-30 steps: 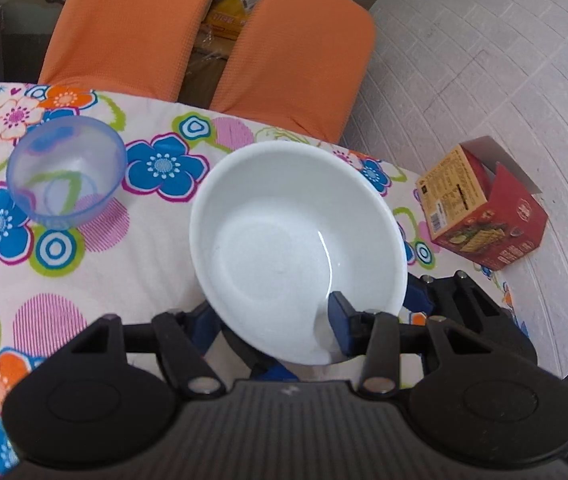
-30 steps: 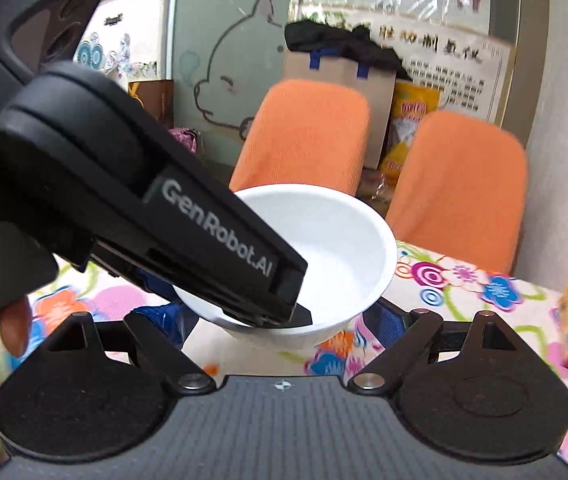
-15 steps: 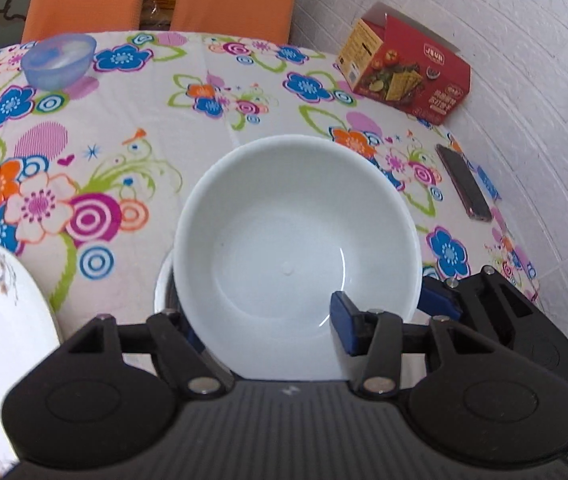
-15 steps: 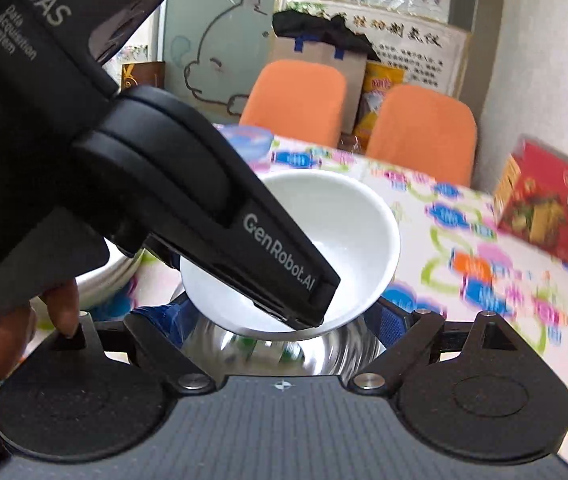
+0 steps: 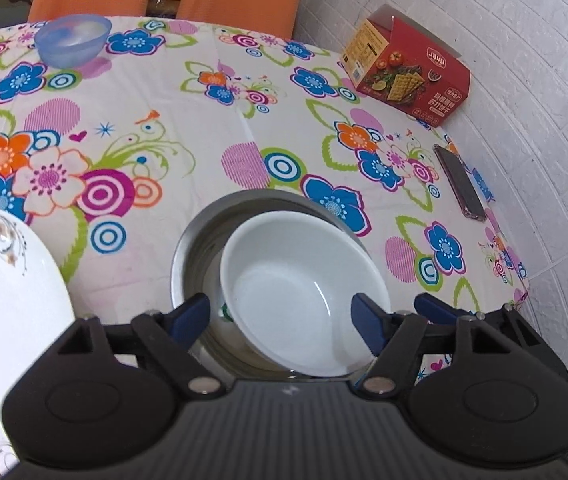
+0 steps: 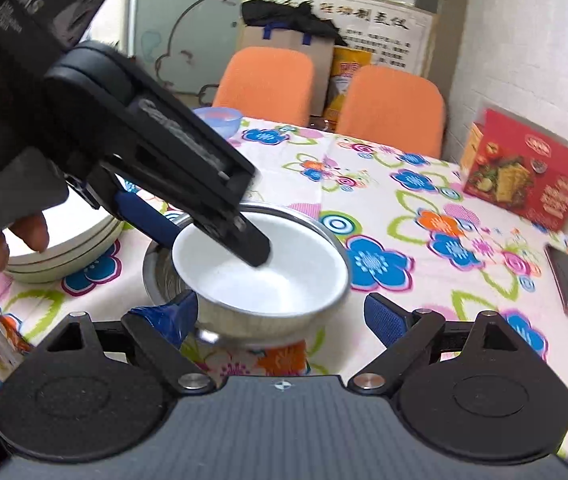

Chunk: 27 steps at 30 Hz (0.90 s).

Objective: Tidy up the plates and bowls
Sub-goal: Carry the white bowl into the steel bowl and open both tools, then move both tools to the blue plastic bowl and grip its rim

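Lower centre of frame: round white ceramic bowl (image 5: 300, 300) tilted inside shiny steel bowl (image 5: 196, 248).
My left claw (image 5: 280, 316) is spread apart, as is my right claw (image 6: 280, 312); withdrawing carelessly could clip its raised rim.

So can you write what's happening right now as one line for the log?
step: nesting bowls | white bowl: tilted inside steel bowl | left gripper: open, around white bowl | right gripper: open | blue bowl: far side

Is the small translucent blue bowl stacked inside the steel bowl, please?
No, the small translucent blue bowl stands alone at the table's far side, while the round steel bowl holds a white bowl.
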{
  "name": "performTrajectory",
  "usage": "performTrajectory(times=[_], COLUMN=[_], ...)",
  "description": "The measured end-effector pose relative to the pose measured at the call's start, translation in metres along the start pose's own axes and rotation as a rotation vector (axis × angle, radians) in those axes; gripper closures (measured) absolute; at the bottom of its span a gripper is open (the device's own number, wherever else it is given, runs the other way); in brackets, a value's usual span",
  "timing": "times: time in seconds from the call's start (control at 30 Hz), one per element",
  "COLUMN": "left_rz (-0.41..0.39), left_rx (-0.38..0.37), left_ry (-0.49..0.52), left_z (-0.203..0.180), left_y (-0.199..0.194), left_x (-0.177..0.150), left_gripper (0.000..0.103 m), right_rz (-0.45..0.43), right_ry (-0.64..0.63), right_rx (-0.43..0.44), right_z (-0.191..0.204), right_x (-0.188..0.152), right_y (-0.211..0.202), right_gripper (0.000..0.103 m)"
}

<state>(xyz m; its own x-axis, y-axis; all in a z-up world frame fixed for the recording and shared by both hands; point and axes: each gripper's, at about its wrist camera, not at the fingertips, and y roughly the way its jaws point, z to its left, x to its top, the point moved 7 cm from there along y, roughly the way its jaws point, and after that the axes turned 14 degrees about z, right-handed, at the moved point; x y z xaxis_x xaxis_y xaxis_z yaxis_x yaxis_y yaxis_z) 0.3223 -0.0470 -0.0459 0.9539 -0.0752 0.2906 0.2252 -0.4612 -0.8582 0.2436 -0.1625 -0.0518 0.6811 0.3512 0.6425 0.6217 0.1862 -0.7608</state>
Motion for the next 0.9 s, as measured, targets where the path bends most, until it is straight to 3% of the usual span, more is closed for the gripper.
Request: performTrajectory(times=[0.2,0.43,0.6,0.9], left_rz=[-0.052,-0.074,-0.105,-0.155], left_rx=[0.065,0.076,0.097,0.180], left_ry=[0.032,0.035,0.020,-0.047], left_z=[-0.002,0.006,0.025,0.096], left_y=[-0.011,-0.023,-0.037,-0.063], left_x=[-0.007,-0.009,0.001,0.039], left_gripper=[0.032,0.031,0.030,0.030], right_rz=[-0.038,-0.033,-0.039,-0.022], right_ry=[0.131,0.217,0.198,0.004], right_rx=[0.074,0.139,0.151,0.116], right_z=[-0.006,-0.012,-0.013,0.006], right_x=[-0.017,-0.010,0.020,0.104], right_y=[-0.019,-0.020,-0.018,0.021], right_gripper=[0.025,0.024,0.024,0.024])
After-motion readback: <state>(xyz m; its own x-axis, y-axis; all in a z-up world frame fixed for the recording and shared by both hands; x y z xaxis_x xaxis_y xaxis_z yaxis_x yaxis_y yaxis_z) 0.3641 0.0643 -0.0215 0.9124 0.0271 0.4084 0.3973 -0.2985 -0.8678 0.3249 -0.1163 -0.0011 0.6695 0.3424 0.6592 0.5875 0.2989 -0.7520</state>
